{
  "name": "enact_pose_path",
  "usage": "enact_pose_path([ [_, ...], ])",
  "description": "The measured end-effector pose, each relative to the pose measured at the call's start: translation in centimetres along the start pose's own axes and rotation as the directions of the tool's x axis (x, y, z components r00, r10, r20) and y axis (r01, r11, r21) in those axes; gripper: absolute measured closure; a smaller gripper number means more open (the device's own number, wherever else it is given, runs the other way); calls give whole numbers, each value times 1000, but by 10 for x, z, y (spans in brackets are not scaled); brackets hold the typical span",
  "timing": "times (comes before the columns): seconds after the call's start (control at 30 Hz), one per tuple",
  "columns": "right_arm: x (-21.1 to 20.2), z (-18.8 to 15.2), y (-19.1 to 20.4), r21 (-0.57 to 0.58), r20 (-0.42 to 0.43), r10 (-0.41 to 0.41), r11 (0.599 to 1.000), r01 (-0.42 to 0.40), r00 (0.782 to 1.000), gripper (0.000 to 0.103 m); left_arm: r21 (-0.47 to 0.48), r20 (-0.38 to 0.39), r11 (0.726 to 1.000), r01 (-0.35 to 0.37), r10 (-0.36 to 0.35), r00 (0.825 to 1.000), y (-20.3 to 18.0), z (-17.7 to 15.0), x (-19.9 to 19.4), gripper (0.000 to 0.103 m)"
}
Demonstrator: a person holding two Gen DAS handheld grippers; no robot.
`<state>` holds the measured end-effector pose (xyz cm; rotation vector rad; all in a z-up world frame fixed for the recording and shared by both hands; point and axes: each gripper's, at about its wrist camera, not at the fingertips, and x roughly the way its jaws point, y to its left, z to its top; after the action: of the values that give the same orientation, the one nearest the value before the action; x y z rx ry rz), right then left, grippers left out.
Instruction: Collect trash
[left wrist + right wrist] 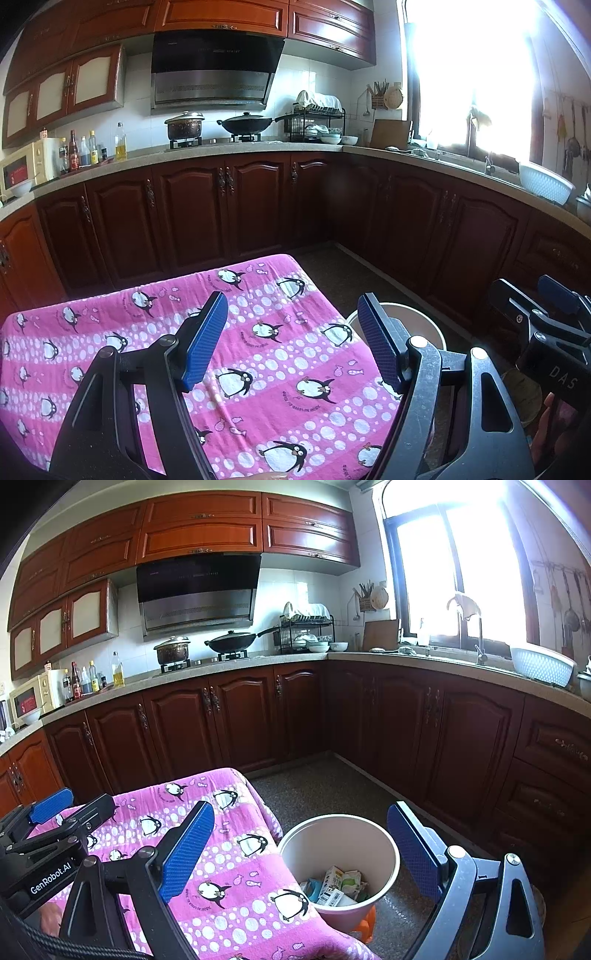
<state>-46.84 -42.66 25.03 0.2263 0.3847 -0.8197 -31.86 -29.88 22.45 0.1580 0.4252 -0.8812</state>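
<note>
Trash (338, 884) lies half-hidden in the bin (391, 853); left gripper (291, 343) and right gripper (301, 853) both gape, empty.

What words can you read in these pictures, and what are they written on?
"GenRobot.AI": on the left gripper body, seen by the right wrist camera.
"DAS": cut-off letters on the right gripper body.
Penguin cloth print, carton labels in the bin, bottle labels: too small to read.
</note>
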Motion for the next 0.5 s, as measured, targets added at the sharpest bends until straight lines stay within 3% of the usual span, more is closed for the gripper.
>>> enact_pose_path([
  [0.5,2,-3,-1,-7,-4,-12,1000,12,1000,10,12,-7,1000,7,-7,1000,-2,-2,4,31],
])
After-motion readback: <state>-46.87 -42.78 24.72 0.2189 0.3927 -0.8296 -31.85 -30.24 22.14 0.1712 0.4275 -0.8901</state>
